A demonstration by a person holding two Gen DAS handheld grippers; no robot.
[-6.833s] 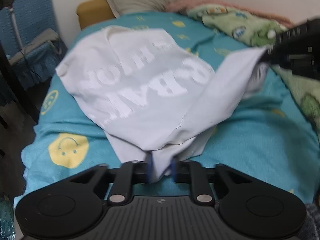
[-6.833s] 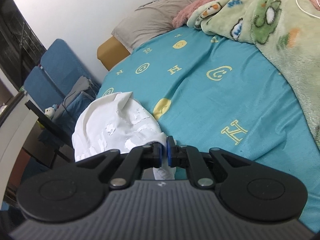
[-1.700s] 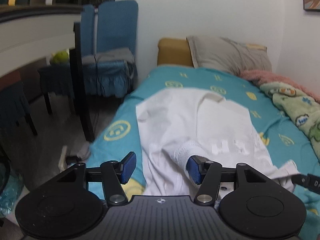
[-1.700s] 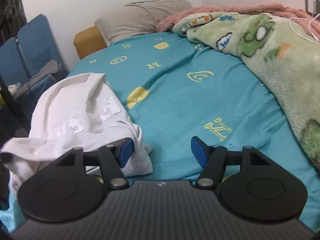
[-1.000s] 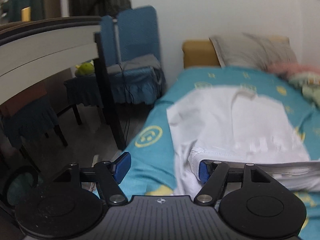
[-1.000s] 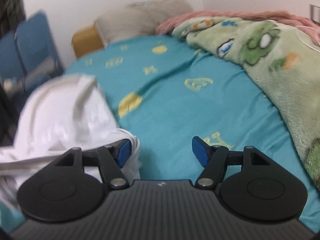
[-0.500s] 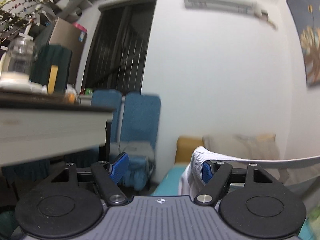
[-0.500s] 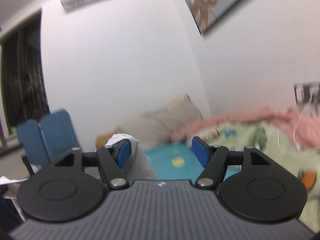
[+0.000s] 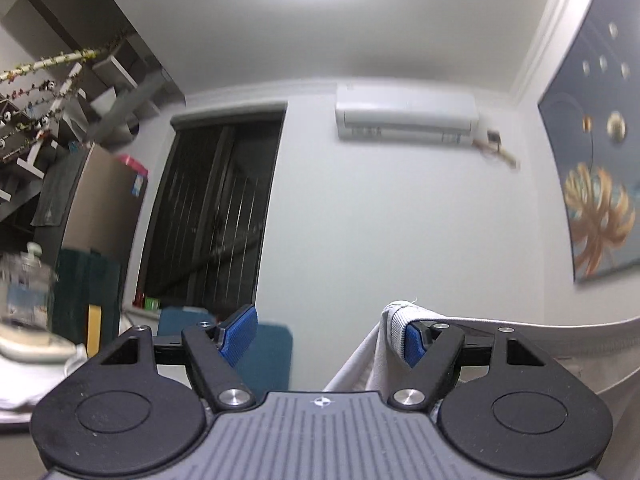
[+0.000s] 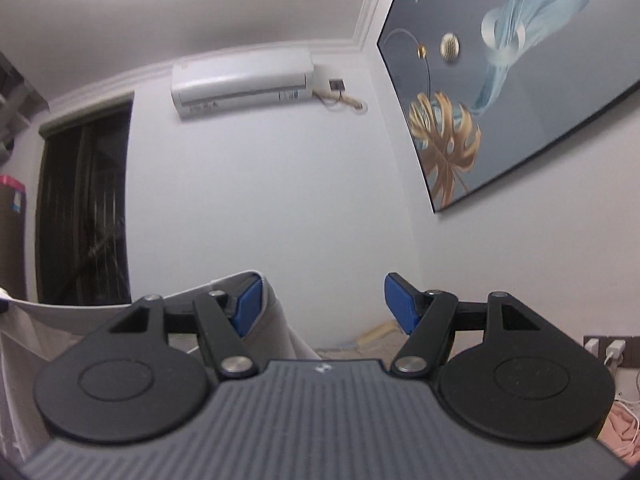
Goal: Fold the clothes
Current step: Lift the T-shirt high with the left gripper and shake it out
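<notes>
The white shirt hangs lifted between my two grippers, and most of it is out of view below. In the left wrist view its ribbed hem point(image 9: 394, 320) is hooked over the right finger. From there the cloth stretches off to the right. My left gripper point(image 9: 326, 336) is open, jaws wide apart, with nothing pinched between them. In the right wrist view the shirt point(image 10: 276, 332) is draped over the left finger and runs taut to the left edge. My right gripper point(image 10: 325, 304) is open too. Both cameras point up at the wall.
An air conditioner point(image 9: 406, 116) sits high on the white wall beside a dark window point(image 9: 216, 216). A large painting point(image 10: 500, 80) hangs on the right wall. A blue chair back point(image 9: 264, 356) and a desk with a bottle point(image 9: 28, 280) are low on the left. Wall sockets point(image 10: 604, 350) are low on the right.
Both grippers have swung upward, so the bed has dropped out of view and the wall and ceiling fill the frames. The shirt hem has risen with them, still hooked over one finger of each.
</notes>
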